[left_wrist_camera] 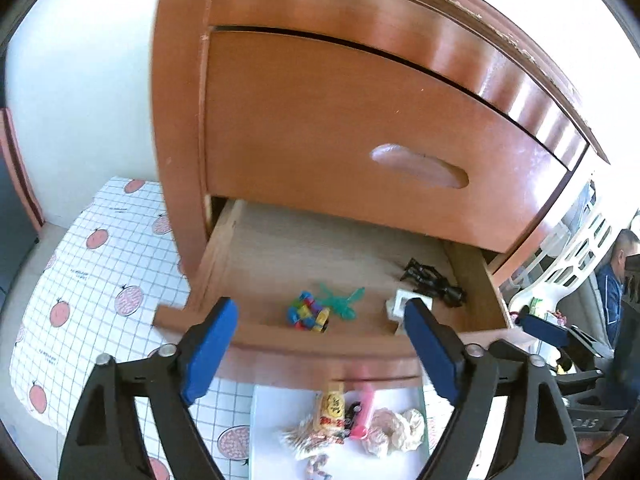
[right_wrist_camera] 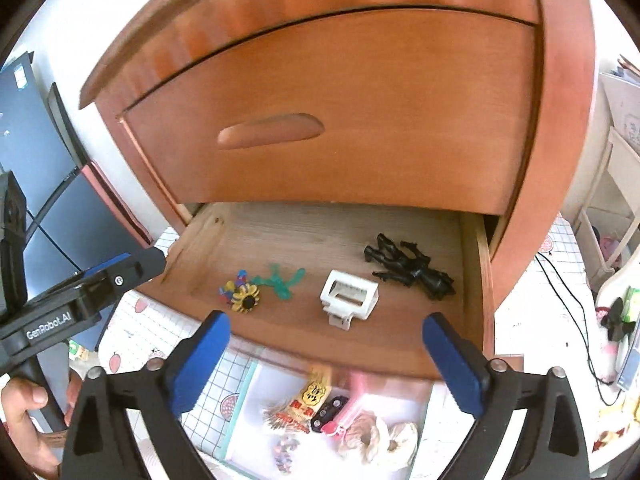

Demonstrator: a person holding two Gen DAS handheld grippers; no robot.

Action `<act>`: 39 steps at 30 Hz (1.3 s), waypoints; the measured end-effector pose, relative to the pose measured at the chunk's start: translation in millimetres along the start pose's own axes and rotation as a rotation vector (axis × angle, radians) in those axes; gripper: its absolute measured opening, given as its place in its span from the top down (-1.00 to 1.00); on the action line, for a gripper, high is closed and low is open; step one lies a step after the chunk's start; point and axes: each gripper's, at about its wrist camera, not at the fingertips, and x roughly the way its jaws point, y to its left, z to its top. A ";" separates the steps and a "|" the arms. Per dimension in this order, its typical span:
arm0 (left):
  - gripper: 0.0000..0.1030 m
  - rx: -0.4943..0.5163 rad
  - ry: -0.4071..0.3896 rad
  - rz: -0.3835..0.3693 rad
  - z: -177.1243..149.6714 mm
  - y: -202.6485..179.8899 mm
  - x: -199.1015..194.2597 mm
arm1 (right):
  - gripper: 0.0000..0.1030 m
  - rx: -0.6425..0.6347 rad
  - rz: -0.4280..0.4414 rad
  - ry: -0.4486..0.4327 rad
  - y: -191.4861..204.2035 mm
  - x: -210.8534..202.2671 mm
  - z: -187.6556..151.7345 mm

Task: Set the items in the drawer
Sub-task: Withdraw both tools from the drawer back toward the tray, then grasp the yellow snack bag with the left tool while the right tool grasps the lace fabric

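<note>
From the left wrist, the left gripper (left_wrist_camera: 320,344) gapes wide and empty above the open drawer (left_wrist_camera: 320,346), whose floor carries a colourful toy (left_wrist_camera: 307,314), green figure (left_wrist_camera: 343,300) and black clip (left_wrist_camera: 434,280). From the right wrist, the right gripper (right_wrist_camera: 326,356) gapes wide, empty; a white clip (right_wrist_camera: 349,296) lies at 12 o'clock, packets (right_wrist_camera: 316,404) on a tray at 6.

left gripper (left_wrist_camera: 318,354): black frame, blue pads, silver screws
right gripper (right_wrist_camera: 326,360): black arms, blue finger pads (right_wrist_camera: 452,364), silver screws
marking: white "genrobot.ai" on the left gripper's side
</note>
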 end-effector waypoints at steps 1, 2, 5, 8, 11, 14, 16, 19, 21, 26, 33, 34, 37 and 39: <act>-0.84 0.003 -0.010 0.005 -4.8 1.1 -3.2 | -1.00 0.001 0.001 -0.003 0.5 -1.6 -3.0; -0.86 0.005 -0.018 0.008 -9.1 1.9 -6.1 | -1.00 0.000 0.000 -0.007 2.3 -4.5 -8.1; -0.96 0.009 -0.046 0.017 -21.5 5.0 -18.8 | -1.00 0.001 -0.009 -0.010 6.8 -12.3 -21.1; -1.00 0.016 -0.088 0.023 -32.8 6.5 -33.7 | -1.00 0.006 -0.019 -0.021 10.3 -19.6 -33.0; -1.00 0.034 -0.113 0.027 -48.4 6.5 -47.7 | -1.00 0.004 -0.033 -0.036 14.6 -29.8 -47.2; -1.00 0.046 -0.123 0.026 -65.2 7.0 -56.6 | -1.00 0.006 -0.039 -0.052 17.9 -39.2 -60.3; -1.00 0.045 -0.140 0.023 -80.2 8.1 -61.5 | -1.00 0.013 -0.041 -0.069 19.3 -44.6 -71.7; -1.00 0.050 -0.140 0.025 -104.1 10.1 -59.3 | -1.00 0.016 -0.040 -0.074 21.7 -47.4 -89.1; -1.00 0.049 -0.120 0.021 -120.2 11.9 -51.7 | -1.00 0.014 -0.043 -0.078 22.6 -46.2 -104.3; -1.00 0.034 -0.028 -0.012 -161.0 16.3 -19.4 | -1.00 0.044 -0.053 -0.043 14.8 -24.4 -142.6; -1.00 0.025 0.172 0.020 -195.7 16.0 45.2 | -1.00 0.119 -0.087 0.075 -12.1 30.8 -190.7; -1.00 0.028 0.198 0.024 -196.3 14.7 54.5 | -1.00 0.131 -0.094 0.084 -17.0 38.8 -195.6; -1.00 0.044 0.241 0.026 -191.4 8.3 77.4 | -1.00 0.157 -0.101 0.114 -30.1 57.0 -200.9; -1.00 0.052 0.266 0.012 -188.6 4.6 90.8 | -1.00 0.164 -0.111 0.134 -37.6 67.6 -201.2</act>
